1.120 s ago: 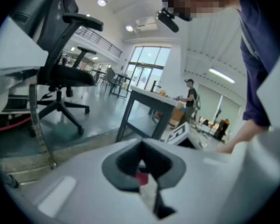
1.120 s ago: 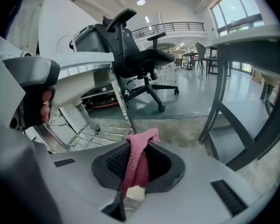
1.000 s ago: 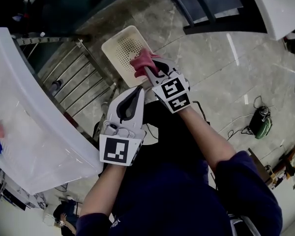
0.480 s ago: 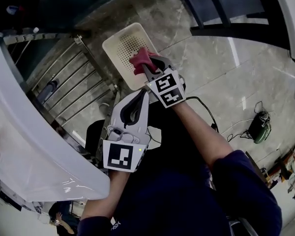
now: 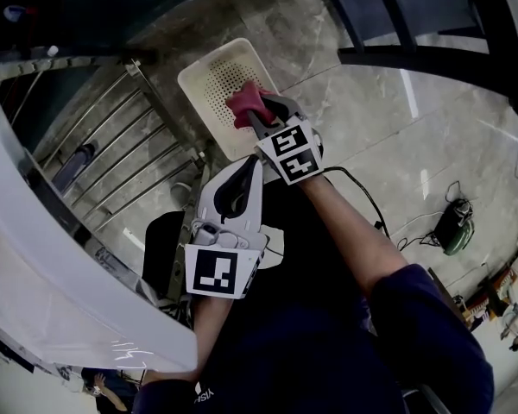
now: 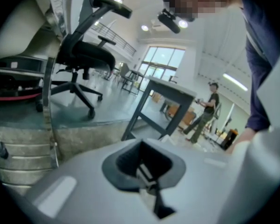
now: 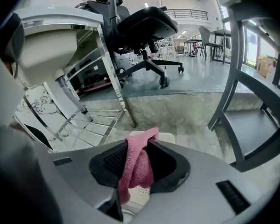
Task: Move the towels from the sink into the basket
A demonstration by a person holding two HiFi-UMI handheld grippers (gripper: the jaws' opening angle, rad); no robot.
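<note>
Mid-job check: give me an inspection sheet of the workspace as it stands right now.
Surface: marble-patterned floor; white sink at left, inside not visible.
Job's things: pink towel hanging over the cream basket, which sits on the floor.
Clutter: green device on the floor at right.
Grippers: right gripper jaws have just been opening, pink towel between them; left gripper shut, empty.
Cables: black cable on the floor.
Surroundings: metal rack under the sink; office chair; dark table frame.

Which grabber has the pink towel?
The right gripper, above the basket: the pink towel sits between its jaws, which have just been opening. The left gripper holds nothing.
</note>
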